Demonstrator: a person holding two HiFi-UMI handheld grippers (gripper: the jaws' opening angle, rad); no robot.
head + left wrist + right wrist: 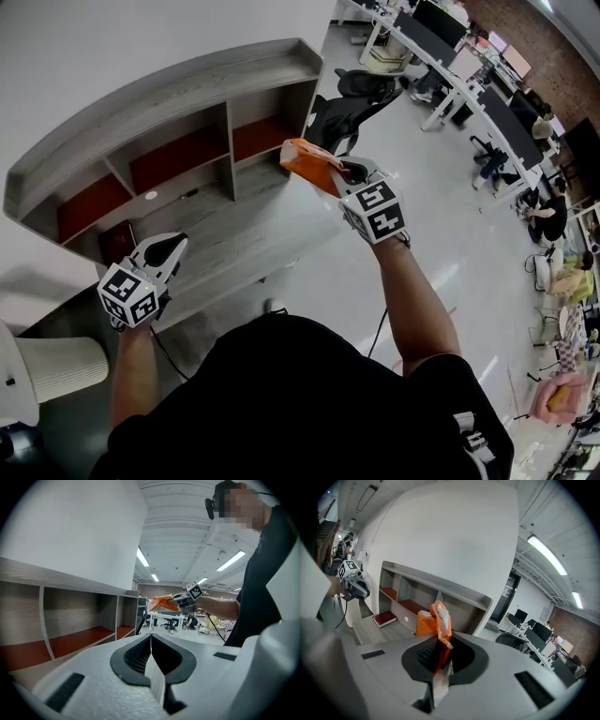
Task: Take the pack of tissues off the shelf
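At eight o'clock in the head view, my left gripper [172, 247] had its smooth white jaws pressed together on nothing. The shelf [169, 103], grey wood grain with red-brown bay floors, stretched from nine to twelve. Near twelve, the crinkled orange plastic pack [314, 164] hung clear of the shelf's right end, pinched by its edge in my right gripper [345, 174].

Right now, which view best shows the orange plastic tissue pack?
The right gripper view: the orange plastic tissue pack is close and central. Head view shows it from above; left gripper view, small and far.
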